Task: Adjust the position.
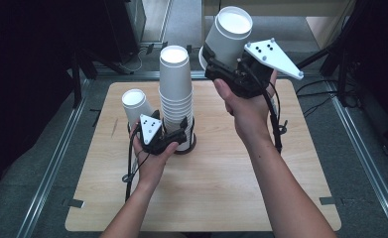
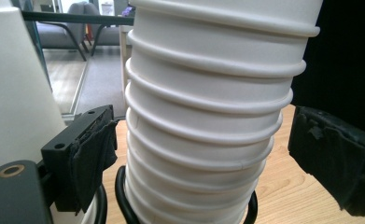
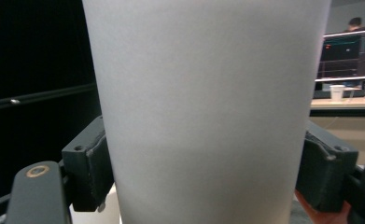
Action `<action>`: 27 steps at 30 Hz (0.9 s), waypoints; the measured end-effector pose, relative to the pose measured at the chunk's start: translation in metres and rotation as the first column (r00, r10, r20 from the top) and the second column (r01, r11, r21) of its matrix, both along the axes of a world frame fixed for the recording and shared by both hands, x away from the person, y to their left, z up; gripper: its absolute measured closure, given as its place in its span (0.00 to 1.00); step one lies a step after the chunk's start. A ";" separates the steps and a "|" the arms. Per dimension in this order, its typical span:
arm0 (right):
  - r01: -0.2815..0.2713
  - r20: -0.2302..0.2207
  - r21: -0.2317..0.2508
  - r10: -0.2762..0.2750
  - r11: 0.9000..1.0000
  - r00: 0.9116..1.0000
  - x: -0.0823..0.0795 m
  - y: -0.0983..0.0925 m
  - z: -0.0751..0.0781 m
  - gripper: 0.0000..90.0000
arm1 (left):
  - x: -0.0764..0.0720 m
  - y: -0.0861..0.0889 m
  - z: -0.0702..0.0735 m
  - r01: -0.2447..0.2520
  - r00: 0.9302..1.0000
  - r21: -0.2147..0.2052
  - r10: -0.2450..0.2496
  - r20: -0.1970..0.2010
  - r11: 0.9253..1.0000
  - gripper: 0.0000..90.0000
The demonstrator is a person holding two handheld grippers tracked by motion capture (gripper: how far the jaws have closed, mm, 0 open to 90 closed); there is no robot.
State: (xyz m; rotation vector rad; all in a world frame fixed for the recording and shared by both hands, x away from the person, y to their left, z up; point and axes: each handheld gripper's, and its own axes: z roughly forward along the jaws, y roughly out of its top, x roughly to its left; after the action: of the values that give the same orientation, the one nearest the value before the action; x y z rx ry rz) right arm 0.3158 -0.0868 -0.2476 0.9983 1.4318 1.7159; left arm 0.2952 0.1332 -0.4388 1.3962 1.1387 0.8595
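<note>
Biggest worry is the cup stack mid-table toppling: the left gripper straddles its base, jaws apart, probably not pressing. Smaller risk: the right gripper, clamped on the single cup held aloft, crushes it.

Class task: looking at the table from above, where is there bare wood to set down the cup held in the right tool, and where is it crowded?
Free: right half of the table and the near edge. Crowded: around the cup stack and left tool.

A light wooden table bears a stack of cups and one upturned cup.
</note>
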 end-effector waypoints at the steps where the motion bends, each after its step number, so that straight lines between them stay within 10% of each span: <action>1: 0.000 0.000 0.000 0.000 1.000 1.000 0.000 0.000 0.000 0.21 | 0.000 0.000 0.000 0.000 1.000 0.000 0.000 0.000 1.000 0.09; 27: 0.097 -0.049 -0.128 -0.104 0.987 0.993 -0.028 -0.044 -0.110 0.21 | -0.038 0.010 -0.024 0.026 0.999 -0.002 -0.026 -0.027 1.000 0.09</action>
State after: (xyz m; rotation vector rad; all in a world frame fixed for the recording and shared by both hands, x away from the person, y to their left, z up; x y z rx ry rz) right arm 0.2879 -0.1307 -0.3576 1.0381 1.4792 1.5177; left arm 0.2577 0.1436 -0.4631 1.4216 1.1391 0.8238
